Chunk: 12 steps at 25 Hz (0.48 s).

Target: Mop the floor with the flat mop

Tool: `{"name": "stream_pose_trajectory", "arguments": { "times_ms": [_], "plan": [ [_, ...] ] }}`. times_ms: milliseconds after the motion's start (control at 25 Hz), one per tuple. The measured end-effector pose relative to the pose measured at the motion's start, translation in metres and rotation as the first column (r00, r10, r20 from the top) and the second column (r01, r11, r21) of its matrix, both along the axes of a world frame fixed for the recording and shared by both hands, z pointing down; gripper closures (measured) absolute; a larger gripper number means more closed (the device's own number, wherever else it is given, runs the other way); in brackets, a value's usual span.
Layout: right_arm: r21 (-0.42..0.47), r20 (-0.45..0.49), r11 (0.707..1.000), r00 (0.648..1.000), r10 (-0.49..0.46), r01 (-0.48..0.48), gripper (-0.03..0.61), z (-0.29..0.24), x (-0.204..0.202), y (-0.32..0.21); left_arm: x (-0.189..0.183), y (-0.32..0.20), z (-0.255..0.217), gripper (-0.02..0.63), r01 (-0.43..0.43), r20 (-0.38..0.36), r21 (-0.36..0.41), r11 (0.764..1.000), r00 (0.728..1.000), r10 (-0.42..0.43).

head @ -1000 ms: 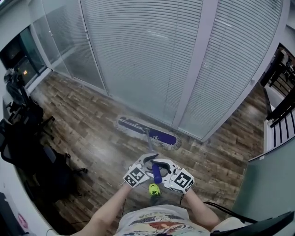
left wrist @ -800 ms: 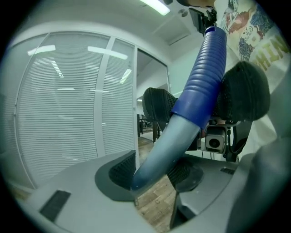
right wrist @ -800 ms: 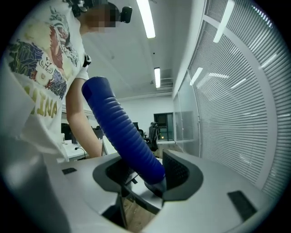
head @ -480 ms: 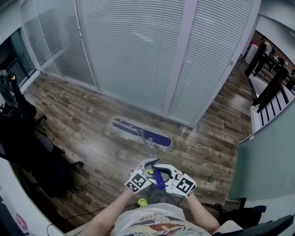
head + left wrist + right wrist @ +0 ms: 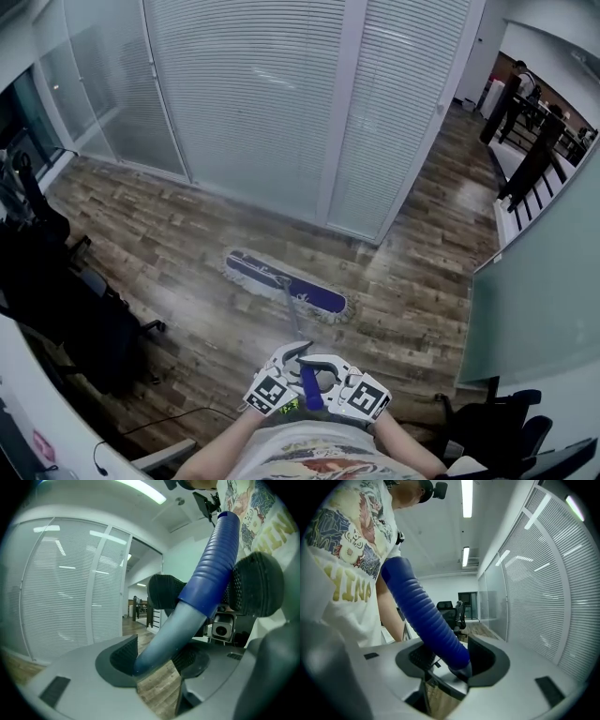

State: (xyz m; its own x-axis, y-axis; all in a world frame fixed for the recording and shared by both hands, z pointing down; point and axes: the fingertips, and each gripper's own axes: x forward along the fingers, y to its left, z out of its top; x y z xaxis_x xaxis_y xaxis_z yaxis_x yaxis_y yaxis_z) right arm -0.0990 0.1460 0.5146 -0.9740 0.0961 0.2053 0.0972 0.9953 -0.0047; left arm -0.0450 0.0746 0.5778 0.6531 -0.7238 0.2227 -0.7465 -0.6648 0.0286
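Jaws of the left gripper (image 5: 292, 361) (just closed in a touch) and right gripper (image 5: 328, 367) both pinch the mop handle (image 5: 308, 386); the flat mop head (image 5: 284, 284) lies on the wood floor (image 5: 169, 253) near the blinds (image 5: 253, 103)

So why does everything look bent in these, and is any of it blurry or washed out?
Head view: the wide lens bows the straight blinds, and a pale sheen lies on the floor near the mop head. Left gripper view: dark rounded corners, the close mop handle looms huge, and the ceiling light glares white. Right gripper view: the same curving, sharp enough throughout.
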Motion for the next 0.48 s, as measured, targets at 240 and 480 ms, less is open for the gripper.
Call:
{"name": "stream_pose_trajectory", "arguments": {
  "times_ms": [240, 480],
  "plan": [
    [-0.047, -0.003, 0.997, 0.998, 0.056, -0.056, 0.383, 0.001, 0.075, 0.043, 0.074, 0.045, 0.005, 0.42, -0.01, 0.022, -0.012, 1.0, 1.0, 0.01],
    [-0.026, 0.016, 0.997, 0.997, 0.076, -0.076, 0.383, -0.001, 0.161, 0.101, 0.158, 0.105, -0.001, 0.42, 0.007, 0.002, 0.005, 1.0, 1.0, -0.007]
  ]
}}
